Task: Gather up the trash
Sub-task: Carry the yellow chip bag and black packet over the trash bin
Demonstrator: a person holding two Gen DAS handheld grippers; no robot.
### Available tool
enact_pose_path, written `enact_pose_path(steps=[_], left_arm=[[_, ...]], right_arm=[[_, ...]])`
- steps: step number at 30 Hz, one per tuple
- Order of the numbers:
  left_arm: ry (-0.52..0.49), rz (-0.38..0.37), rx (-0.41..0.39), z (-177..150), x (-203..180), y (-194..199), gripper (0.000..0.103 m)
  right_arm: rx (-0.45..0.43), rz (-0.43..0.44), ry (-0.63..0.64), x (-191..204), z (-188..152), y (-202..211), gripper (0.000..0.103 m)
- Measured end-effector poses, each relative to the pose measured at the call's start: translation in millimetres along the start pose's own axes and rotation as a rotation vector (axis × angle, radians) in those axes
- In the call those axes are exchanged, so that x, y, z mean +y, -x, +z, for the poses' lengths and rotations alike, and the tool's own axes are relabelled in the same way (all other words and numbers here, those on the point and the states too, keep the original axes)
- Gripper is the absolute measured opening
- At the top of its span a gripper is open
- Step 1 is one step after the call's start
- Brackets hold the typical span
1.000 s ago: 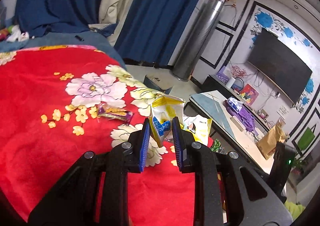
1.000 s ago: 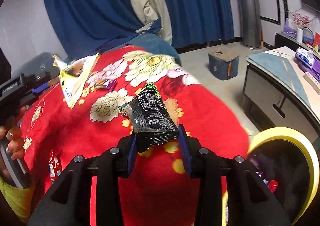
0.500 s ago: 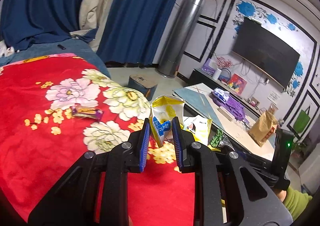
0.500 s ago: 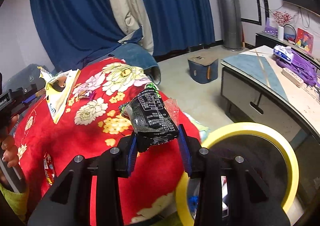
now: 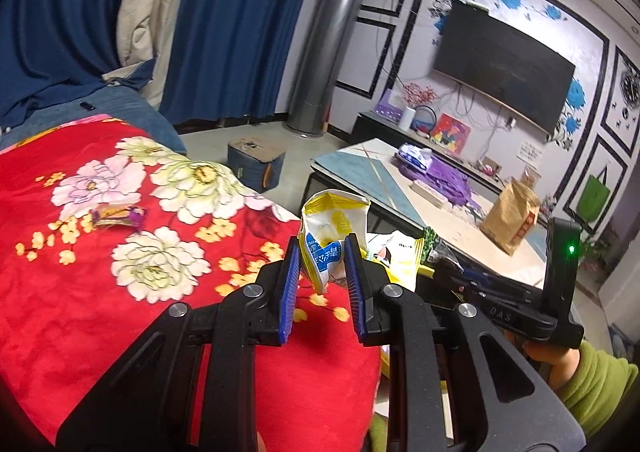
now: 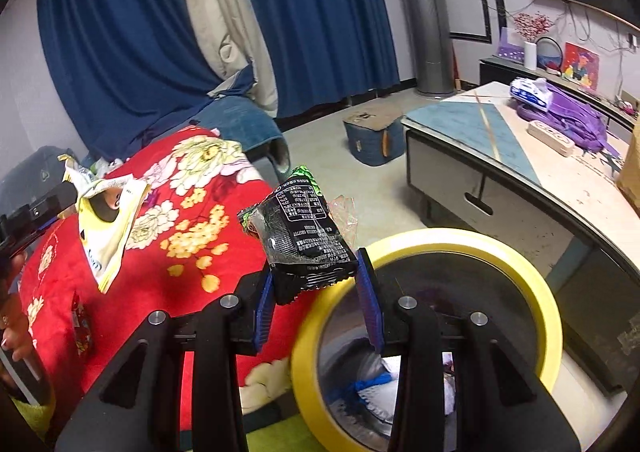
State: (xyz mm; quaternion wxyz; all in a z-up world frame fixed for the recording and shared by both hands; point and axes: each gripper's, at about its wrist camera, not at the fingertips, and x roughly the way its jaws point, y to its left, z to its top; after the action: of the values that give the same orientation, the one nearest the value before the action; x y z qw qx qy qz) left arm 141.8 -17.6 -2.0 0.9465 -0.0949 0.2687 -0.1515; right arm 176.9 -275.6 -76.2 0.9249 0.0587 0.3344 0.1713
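My left gripper [image 5: 322, 252] is shut on a crumpled yellow and white snack bag [image 5: 334, 226], held above the edge of the red flowered blanket [image 5: 80, 292]. That same bag [image 6: 106, 219] hangs at the left of the right wrist view. My right gripper [image 6: 316, 276] is shut on a black snack wrapper [image 6: 302, 236], just over the near rim of a yellow-rimmed trash bin [image 6: 532, 284] with trash inside. A purple and orange candy wrapper [image 5: 118, 215] lies on the blanket. A small red wrapper [image 6: 82, 326] lies near the blanket's edge.
A low coffee table [image 6: 520, 179] stands to the right with a purple bag [image 5: 444, 175], a tissue pack and a brown paper bag [image 5: 514, 219] on it. A blue box stool [image 6: 374, 137] sits on the floor. Blue curtains, a tall grey column unit and a wall TV lie beyond.
Both grippers have swung right, off the bed and toward the coffee table, each keeping its wrapper. The yellow-rimmed bin has come fully under the right gripper.
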Motion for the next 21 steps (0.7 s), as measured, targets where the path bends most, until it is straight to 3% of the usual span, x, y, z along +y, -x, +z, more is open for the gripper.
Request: enact_pose_path(steps=[21], left_arm=[[-0.146,-0.06,0.13,-35.0,-79.5,-50.6,0.016]], right_arm=[[0.056,-0.112,-0.127,-78.4,-35.4,12.4,0.036]])
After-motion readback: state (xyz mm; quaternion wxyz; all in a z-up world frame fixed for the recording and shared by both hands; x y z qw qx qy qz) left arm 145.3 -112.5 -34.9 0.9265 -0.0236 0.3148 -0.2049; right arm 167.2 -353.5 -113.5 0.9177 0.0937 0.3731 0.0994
